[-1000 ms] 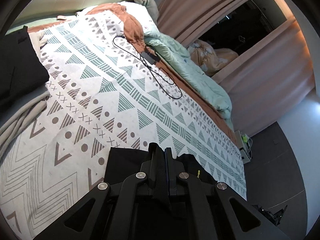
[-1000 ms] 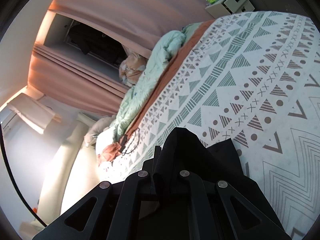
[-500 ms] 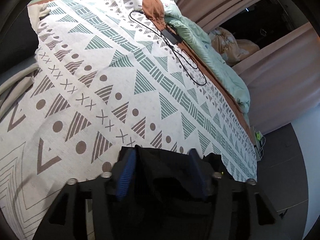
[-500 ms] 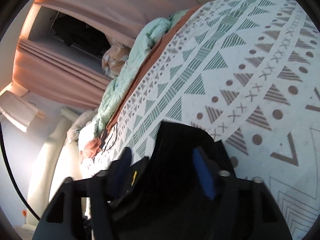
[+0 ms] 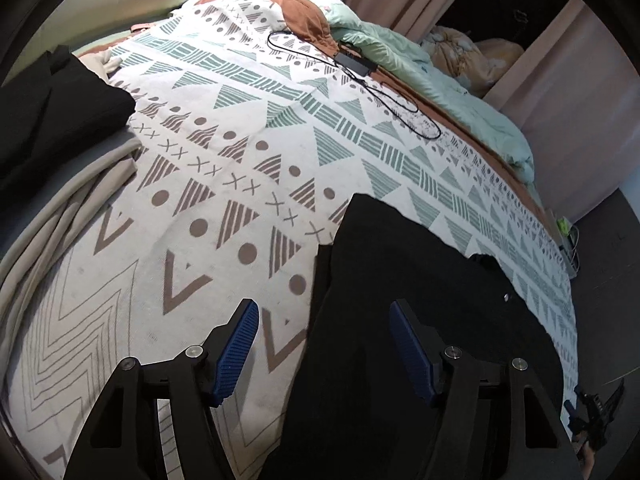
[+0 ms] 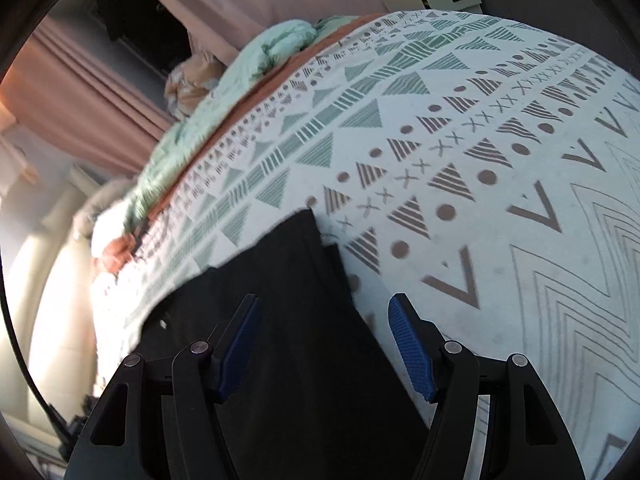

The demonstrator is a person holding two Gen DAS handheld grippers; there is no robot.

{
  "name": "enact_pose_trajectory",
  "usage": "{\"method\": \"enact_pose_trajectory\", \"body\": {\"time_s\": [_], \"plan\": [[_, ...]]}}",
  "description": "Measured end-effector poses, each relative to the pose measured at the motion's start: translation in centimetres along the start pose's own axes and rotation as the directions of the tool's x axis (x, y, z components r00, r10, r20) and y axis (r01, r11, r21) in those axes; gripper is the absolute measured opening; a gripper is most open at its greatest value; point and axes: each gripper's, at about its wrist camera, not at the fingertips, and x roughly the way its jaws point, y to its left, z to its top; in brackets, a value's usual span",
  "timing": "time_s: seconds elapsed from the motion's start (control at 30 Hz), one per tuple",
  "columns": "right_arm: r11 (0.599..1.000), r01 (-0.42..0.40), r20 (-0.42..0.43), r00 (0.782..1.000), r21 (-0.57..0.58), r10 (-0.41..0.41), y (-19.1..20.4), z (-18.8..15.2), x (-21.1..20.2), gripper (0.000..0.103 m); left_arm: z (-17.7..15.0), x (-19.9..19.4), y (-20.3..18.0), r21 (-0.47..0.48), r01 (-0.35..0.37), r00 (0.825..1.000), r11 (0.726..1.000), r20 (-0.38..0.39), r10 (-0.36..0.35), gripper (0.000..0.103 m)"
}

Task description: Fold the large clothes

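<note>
The left gripper (image 5: pixel 322 344) stands with its jaws wide apart and nothing pinched between them; the black garment (image 5: pixel 404 280) lies on the patterned bedspread (image 5: pixel 224 148) just ahead of it and under its right-hand finger, while the left-hand finger hangs over bare bedspread. The right gripper (image 6: pixel 324 340) is likewise spread and empty; the same black garment (image 6: pixel 280 288) runs beneath and ahead of its left-hand finger, and its right-hand finger is over bare bedspread (image 6: pixel 500 160). Both pairs of jaws have just been opening, and the cloth that was between them a moment ago now rests flat on the bed, so the garment appears newly laid down.

The step in hand looks like settling the piece before the next fold; to do it well, each gripper should probably draw clear without dragging the cloth, then come back for a clean edge or corner rather than a bunched middle. The garment's far edge, ahead of the left gripper, is uneven and one corner juts beyond the rest; squaring that first would likely give a tidier fold.

Far ahead of the left gripper a black cable (image 5: pixel 360 80) loops across the bedspread, well apart from the garment; off to that gripper's left a dark folded pile (image 5: pixel 52 108) sits on grey cloth (image 5: pixel 60 208), which is likely where finished pieces go.
</note>
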Motion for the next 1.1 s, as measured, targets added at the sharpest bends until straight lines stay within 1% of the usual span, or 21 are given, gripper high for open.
{"method": "enact_pose_trajectory", "body": {"time_s": [0.07, 0.17, 0.2, 0.23, 0.27, 0.3, 0.33, 0.37, 0.4, 0.47, 0.53, 0.6, 0.7, 0.93, 1.03, 1.1], "plan": [[1.000, 0.027, -0.024, 0.999, -0.015, -0.028, -0.5, -0.6, 0.5, 0.066, -0.8, 0.4, 0.1, 0.019, -0.008, 1.000, 1.000, -0.020, 0.009, 0.068], [0.998, 0.057, -0.073, 0.996, -0.030, -0.059, -1.2, -1.8, 1.6, 0.066, -1.8, 1.4, 0.1, 0.049, -0.025, 0.998, 0.999, -0.052, 0.027, 0.059], [0.997, 0.063, -0.094, 0.993, -0.032, -0.066, -1.4, -2.2, 2.2, 0.066, -2.1, 1.7, 0.1, 0.056, -0.031, 0.998, 0.998, -0.060, 0.035, 0.049], [0.997, 0.066, -0.101, 0.992, -0.037, -0.069, -1.4, -2.4, 2.5, 0.065, -2.2, 2.1, 0.0, 0.068, -0.034, 0.997, 0.997, -0.067, 0.038, 0.035], [0.997, 0.071, -0.095, 0.993, -0.044, -0.075, -1.4, -2.6, 2.5, 0.058, -2.3, 2.3, -0.1, 0.078, -0.033, 0.997, 0.996, -0.070, 0.038, 0.030], [0.996, 0.073, -0.084, 0.993, -0.048, -0.077, -1.3, -2.6, 2.4, 0.051, -2.4, 2.5, -0.3, 0.090, -0.036, 0.997, 0.995, -0.068, 0.042, 0.018], [0.997, 0.058, -0.086, 0.994, -0.044, -0.062, -1.3, -2.6, 2.4, 0.032, -2.4, 2.5, -0.5, 0.101, -0.048, 0.997, 0.994, -0.057, 0.054, 0.004], [0.998, 0.041, -0.091, 0.995, -0.038, -0.044, -1.2, -2.5, 2.4, 0.010, -2.2, 2.4, -0.7, 0.108, -0.059, 0.997, 0.992, -0.044, 0.064, 0.002], [0.998, 0.036, -0.083, 0.996, -0.042, -0.039, -1.0, -2.3, 2.3, 0.007, -2.1, 2.2, -0.8, 0.112, -0.067, 0.997, 0.991, -0.026, 0.071, 0.001], [0.996, 0.056, -0.037, 0.998, -0.076, -0.059, -0.3, -1.9, 1.6, 0.005, -1.5, 1.9, -1.3, 0.119, -0.075, 0.997, 0.990, 0.000, 0.076, 0.001], [0.996, 0.051, -0.003, 0.999, -0.077, -0.052, -0.1, -1.3, 1.0, 0.004, -1.0, 1.8, -1.8, 0.133, -0.080, 0.997, 0.988, 0.012, 0.079, 0.001], [0.996, 0.050, 0.005, 0.999, -0.071, -0.049, -0.1, -0.9, 1.0, 0.003, -0.5, 2.1, -2.3, 0.145, -0.084, 0.996, 0.986, 0.016, 0.082, 0.000], [0.996, 0.052, 0.004, 0.999, -0.067, -0.052, 0.0, -0.5, 1.6, 0.003, 0.1, 3.1, -2.4, 0.143, -0.088, 0.996, 0.986, 0.010, 0.087, 0.000], [0.998, 0.057, -0.004, 0.998, -0.039, -0.057, -0.1, 0.0, 3.3, 0.003, 0.4, 5.1, -1.6, 0.102, -0.111, 0.993, 0.989, -0.022, 0.114, 0.000], [0.996, 0.070, -0.010, 0.997, -0.051, -0.071, 0.3, 0.2, 3.6, 0.003, 0.4, 5.4, -1.2, 0.073, -0.124, 0.991, 0.990, -0.036, 0.127, 0.001], [0.995, 0.094, -0.037, 0.995, -0.045, -0.096, 0.4, 0.3, 3.7, 0.003, 0.5, 5.3, -1.1, 0.053, -0.124, 0.991, 0.991, -0.043, 0.126, 0.001]]}}
